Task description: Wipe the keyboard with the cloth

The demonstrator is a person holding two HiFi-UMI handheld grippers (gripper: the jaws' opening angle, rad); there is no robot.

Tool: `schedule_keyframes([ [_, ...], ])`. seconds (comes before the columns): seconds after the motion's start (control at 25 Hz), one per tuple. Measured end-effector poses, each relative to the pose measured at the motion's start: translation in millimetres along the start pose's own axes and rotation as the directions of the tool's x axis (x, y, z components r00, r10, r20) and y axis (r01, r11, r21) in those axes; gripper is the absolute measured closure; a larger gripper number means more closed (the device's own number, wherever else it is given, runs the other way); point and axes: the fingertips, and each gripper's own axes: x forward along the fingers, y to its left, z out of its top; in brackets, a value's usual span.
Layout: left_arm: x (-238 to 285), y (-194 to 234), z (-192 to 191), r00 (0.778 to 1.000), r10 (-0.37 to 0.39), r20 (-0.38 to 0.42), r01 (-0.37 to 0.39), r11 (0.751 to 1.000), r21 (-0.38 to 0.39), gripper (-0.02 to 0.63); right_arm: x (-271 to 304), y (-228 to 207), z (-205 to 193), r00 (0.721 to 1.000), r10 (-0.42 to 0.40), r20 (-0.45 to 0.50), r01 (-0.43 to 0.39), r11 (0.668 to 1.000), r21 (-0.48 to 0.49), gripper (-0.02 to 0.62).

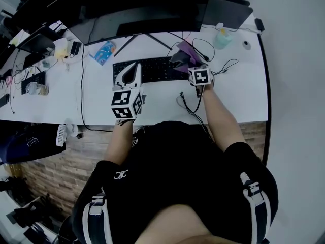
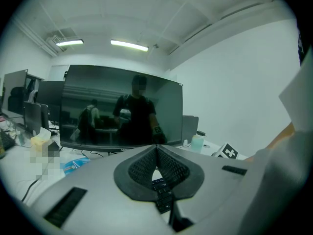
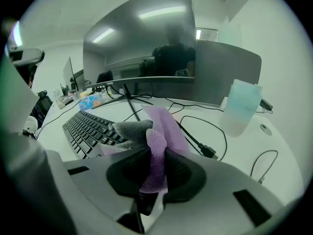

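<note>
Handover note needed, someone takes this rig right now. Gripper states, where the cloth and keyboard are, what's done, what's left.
Left gripper: shut, empty, over the left part of the keyboard; contact unclear.
Right gripper: shut on the purple cloth, which is bunched at the keyboard's right end.
Done: cloth is gripped and at the keys. How much has been wiped cannot be told.
Left: probably sweep the cloth leftward across the key rows.
</note>
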Motion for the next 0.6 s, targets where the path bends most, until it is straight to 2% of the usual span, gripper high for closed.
schedule_keyframes([
  [0.2,3,-3,2,1.000,-0.014,0.003,0.014,1.000,0.009,0.594,-8,-6,1,0.997,-0.034,0.067,0.034,0.999,-0.002,0.505],
  [0.6,0,0,-4,1.000,-0.010,-0.001,0.010,1.000,0.003,0.594,-18,-6,-21,0.996,-0.062,0.071,0.061,0.998,0.014,0.505],
])
